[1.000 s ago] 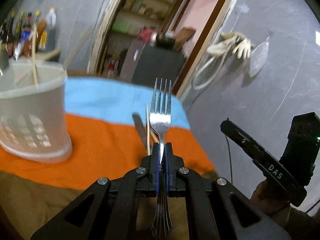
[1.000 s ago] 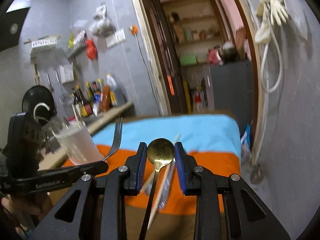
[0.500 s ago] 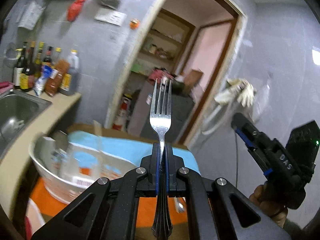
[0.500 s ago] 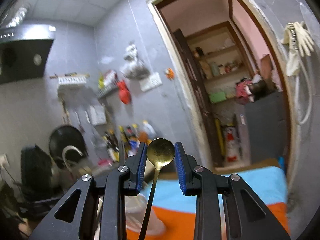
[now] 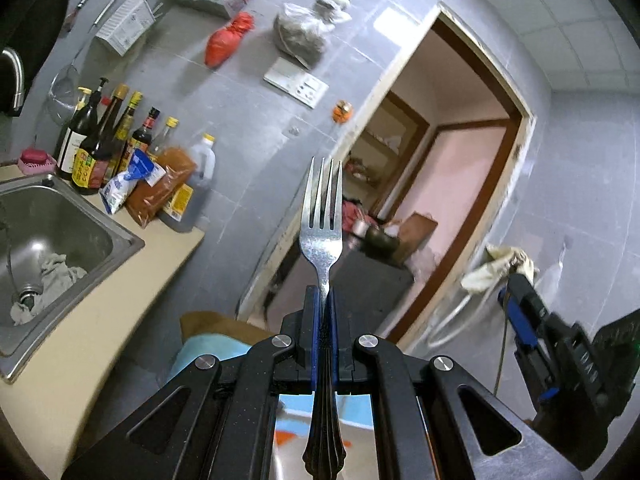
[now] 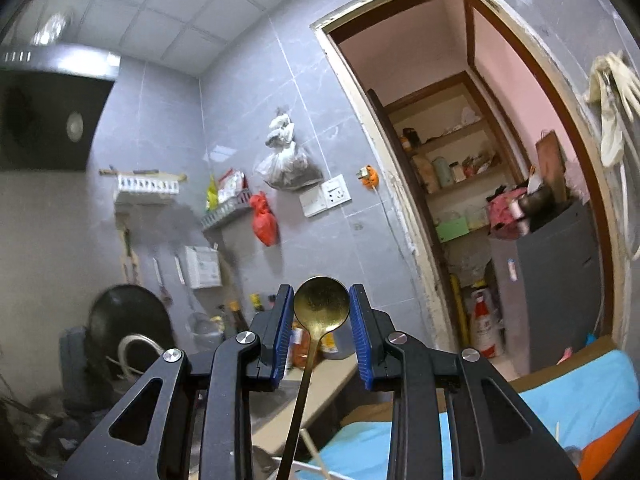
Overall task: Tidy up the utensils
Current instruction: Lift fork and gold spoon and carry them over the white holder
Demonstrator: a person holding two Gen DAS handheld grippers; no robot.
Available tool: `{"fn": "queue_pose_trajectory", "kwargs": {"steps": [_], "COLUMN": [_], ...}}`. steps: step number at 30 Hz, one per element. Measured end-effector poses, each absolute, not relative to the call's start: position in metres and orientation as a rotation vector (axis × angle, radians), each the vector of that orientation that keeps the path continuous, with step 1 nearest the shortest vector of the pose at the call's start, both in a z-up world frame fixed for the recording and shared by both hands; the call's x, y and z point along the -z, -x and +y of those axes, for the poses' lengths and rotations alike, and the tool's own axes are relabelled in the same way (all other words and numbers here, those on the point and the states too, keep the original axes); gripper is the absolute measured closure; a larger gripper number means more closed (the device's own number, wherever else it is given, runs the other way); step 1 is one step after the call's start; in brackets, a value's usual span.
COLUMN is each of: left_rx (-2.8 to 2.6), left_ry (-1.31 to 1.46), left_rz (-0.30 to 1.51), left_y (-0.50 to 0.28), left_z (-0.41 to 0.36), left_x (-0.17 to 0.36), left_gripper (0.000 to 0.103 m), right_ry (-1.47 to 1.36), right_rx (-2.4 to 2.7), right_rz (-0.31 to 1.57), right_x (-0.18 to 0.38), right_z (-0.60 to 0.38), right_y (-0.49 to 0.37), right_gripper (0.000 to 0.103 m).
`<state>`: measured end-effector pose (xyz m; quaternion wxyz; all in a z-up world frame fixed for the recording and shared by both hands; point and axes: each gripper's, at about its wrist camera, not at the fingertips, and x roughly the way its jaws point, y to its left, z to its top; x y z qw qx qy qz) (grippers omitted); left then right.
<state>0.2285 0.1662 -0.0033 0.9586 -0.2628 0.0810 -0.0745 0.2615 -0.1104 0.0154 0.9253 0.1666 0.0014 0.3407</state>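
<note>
Between the blue-padded fingers of the left gripper (image 5: 324,312), a silver fork (image 5: 322,236) is pinched by its neck, the fingers pressed together on it. Its tines stand toward twelve o'clock in the left wrist view, in front of the grey tiled wall (image 5: 248,128), and its handle runs back toward six o'clock over the gripper's body. At nine o'clock of the fork lies a steel sink (image 5: 60,216) set in a beige counter (image 5: 120,300), with a row of bottles (image 5: 104,140) at ten o'clock along the wall. An open doorway (image 5: 448,200) stands at about two o'clock. The right gripper (image 5: 536,332) shows at four o'clock in that view, blurred.

Seen from the right wrist, the right gripper (image 6: 322,328) holds a gold spoon (image 6: 320,308). The bowl sits between the two fingers, which stand partly spread and seem to touch its edges, while the thin handle slants down toward six o'clock. A black pan (image 6: 128,320) hangs at nine o'clock, a red bag (image 6: 264,220) at eleven, and a blue cloth (image 6: 580,392) covers a surface at four o'clock.
</note>
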Motion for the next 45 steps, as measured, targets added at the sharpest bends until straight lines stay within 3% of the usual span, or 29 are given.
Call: {"fn": "queue_pose_trajectory", "kwargs": {"steps": [16, 34, 45], "left_rx": [0.053, 0.014, 0.004], "left_ry": [0.302, 0.299, 0.208], "left_rz": [-0.013, -0.025, -0.057], "left_y": [-0.212, -0.214, -0.211], "left_z": [0.143, 0.147, 0.135], "left_x": [0.050, 0.065, 0.070], "left_gripper": [0.100, 0.100, 0.100], "right_ry": [-0.132, -0.065, -0.022], "right_rx": [-0.670, -0.640, -0.618], "right_rz": [-0.080, -0.249, -0.182], "right_x": [0.052, 0.042, 0.065], "right_z": [-0.071, -0.058, -0.061], "right_y": [-0.255, -0.244, -0.249], "right_gripper": [0.077, 0.077, 0.077]}}
